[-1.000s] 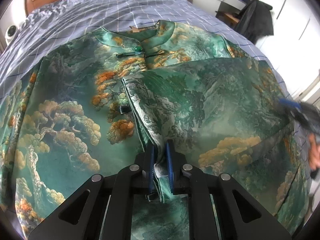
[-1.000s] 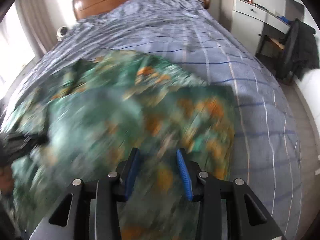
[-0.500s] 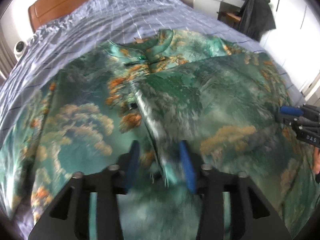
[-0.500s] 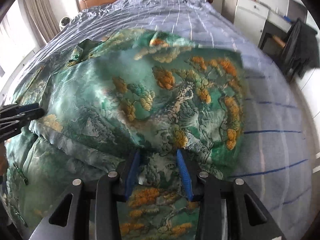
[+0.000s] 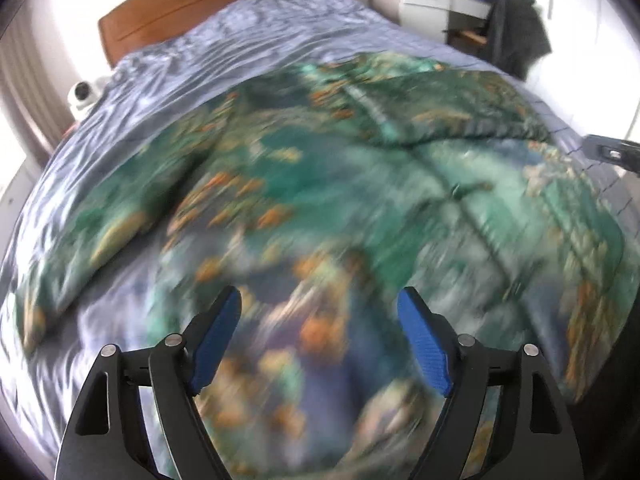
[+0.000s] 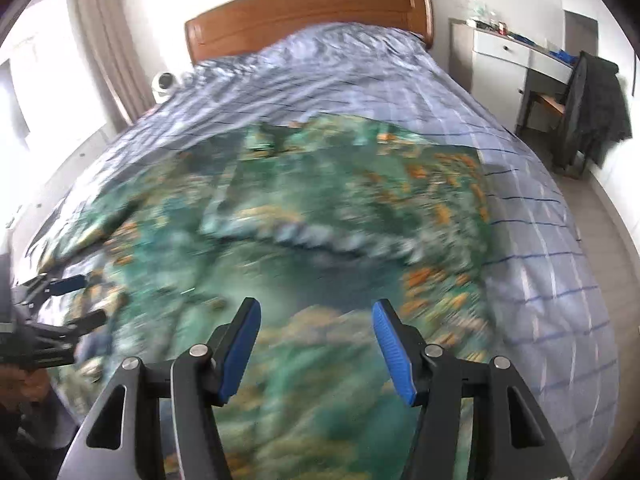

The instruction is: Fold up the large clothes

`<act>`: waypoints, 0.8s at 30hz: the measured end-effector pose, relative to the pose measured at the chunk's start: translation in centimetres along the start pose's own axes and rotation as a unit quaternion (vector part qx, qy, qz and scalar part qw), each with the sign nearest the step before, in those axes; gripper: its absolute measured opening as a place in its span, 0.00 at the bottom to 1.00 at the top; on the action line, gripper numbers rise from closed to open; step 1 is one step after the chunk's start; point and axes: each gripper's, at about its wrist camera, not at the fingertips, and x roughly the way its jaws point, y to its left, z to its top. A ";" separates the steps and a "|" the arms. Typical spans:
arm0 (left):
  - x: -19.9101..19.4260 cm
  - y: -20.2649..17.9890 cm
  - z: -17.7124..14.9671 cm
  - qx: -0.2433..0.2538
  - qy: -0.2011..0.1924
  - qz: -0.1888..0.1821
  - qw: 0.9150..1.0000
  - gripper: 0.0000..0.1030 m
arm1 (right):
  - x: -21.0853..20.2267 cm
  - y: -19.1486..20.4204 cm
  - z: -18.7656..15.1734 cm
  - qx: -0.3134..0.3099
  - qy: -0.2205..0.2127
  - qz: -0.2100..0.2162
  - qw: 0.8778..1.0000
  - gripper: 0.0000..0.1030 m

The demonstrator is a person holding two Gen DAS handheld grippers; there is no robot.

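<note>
big green silky landscape-print robe point(image 5: 360, 184) spread on blue checked bedspread point(image 6: 400, 92), left gripper point(image 5: 320, 336) jaws just spread, empty, right gripper point(image 6: 316, 344) likewise, nothing held

Bed point(image 6: 532, 216): wooden headboard point(image 6: 308, 12) against the far wall, blue-grey checked cover spread over the whole top, creased near the head. One green garment point(image 6: 320, 208) with orange and pale landscape print lies directly on the cover, spread across the near half, one side folded in over the middle.

Garment point(image 6: 304, 216) spread on bed point(image 6: 540, 240); headboard point(image 6: 308, 12) behind.
</note>
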 end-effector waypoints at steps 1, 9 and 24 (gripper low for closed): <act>-0.4 0.9 -0.8 -0.011 0.002 0.006 1.000 0.80 | -0.7 1.2 -0.6 -0.005 -0.005 0.004 1.000 0.58; -1.1 10.5 -4.4 -0.153 0.015 0.025 0.988 0.85 | -4.4 10.6 -6.3 -0.029 -0.023 0.059 0.998 0.59; 4.5 32.7 -8.5 -0.561 -0.047 -0.026 0.826 0.93 | -5.7 15.8 -9.3 -0.084 -0.014 0.065 0.994 0.59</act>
